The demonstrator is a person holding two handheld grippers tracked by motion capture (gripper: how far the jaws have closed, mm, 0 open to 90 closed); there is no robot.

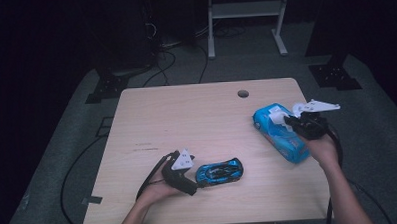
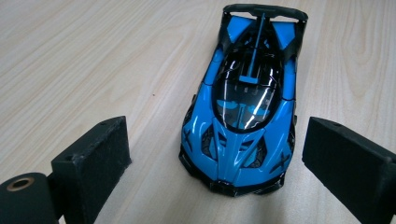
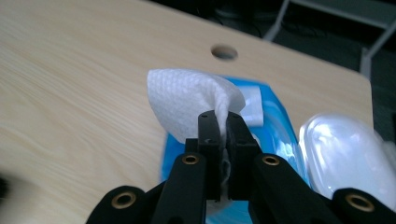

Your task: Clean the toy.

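A dark room with cables on a grey floor and a white frame at the far side surrounds a pale wooden desk (image 1: 186, 117) with a round hole (image 1: 243, 94) near its far edge. A blue wipes pack (image 1: 279, 131) lies at the right side of the desk, its long axis running from far-left to near-right. It is glossy blue with a white flap on top, and a white textured wipe (image 3: 191, 100) rises out of its opening. The right tongs (image 3: 224, 135) are shut on the wipe, their black jaws pressed together with the twisted sheet pinched between them. The right hand (image 1: 322, 148) comes in from the near right, forearm angled toward the far left, with the tongs over the pack's far end. A blue toy car (image 1: 219, 172) sits near the front middle of the desk, long axis left to right; in the left gripper view its nose points toward the camera and its rear wing points away. It is shiny blue with black trim and a dark glossy canopy. The left tongs (image 2: 215, 158) stand wide, a pad on either side of the car's nose, neither touching it. The left hand (image 1: 156, 189) rests low at the near edge, tongs aimed right at the car.
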